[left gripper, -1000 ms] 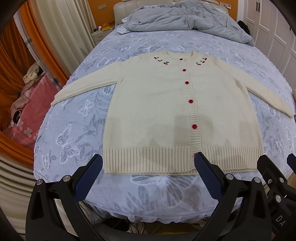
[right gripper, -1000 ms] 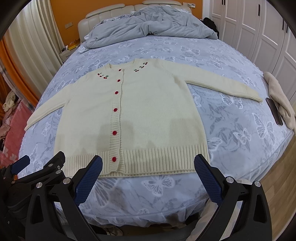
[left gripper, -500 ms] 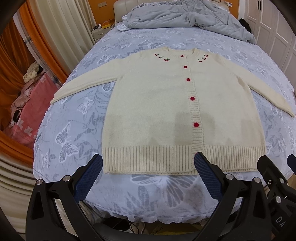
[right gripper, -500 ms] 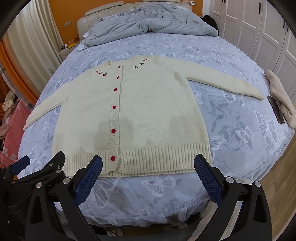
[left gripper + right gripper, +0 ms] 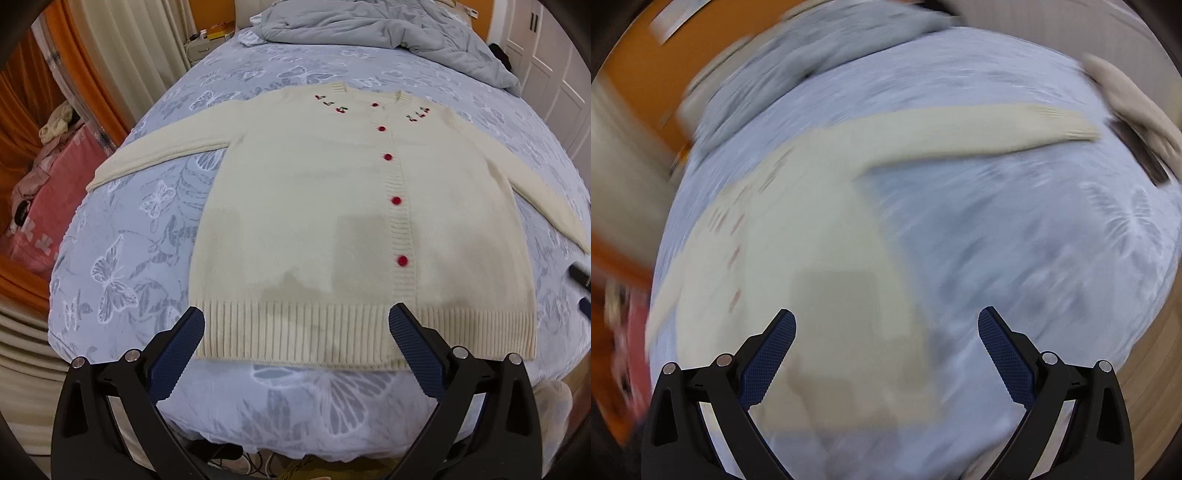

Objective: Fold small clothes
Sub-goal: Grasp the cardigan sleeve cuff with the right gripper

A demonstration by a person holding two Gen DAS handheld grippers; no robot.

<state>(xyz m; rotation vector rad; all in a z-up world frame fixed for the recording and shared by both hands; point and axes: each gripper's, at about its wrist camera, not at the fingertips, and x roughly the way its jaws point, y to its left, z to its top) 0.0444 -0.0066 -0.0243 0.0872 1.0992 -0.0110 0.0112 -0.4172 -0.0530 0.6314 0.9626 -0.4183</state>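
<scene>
A cream knitted cardigan (image 5: pixel 317 206) with red buttons and cherry embroidery lies flat and face up on the bed, both sleeves spread out. My left gripper (image 5: pixel 295 328) is open and empty, hovering just above the ribbed hem. My right gripper (image 5: pixel 886 332) is open and empty above the cardigan's right side (image 5: pixel 812 258); that view is blurred by motion. The right sleeve (image 5: pixel 960 133) stretches out toward the bed's right edge.
The bed has a blue butterfly-print sheet (image 5: pixel 122 258) and a crumpled grey duvet (image 5: pixel 369 26) at the head. A beige cloth (image 5: pixel 1137 99) and a dark flat object (image 5: pixel 1141 155) lie by the right edge. Pink bedding (image 5: pixel 40 206) and curtains stand at left.
My left gripper has moved forward over the hem. My right gripper has swung quickly right and forward, toward the cardigan's right sleeve side; its view is now blurred.
</scene>
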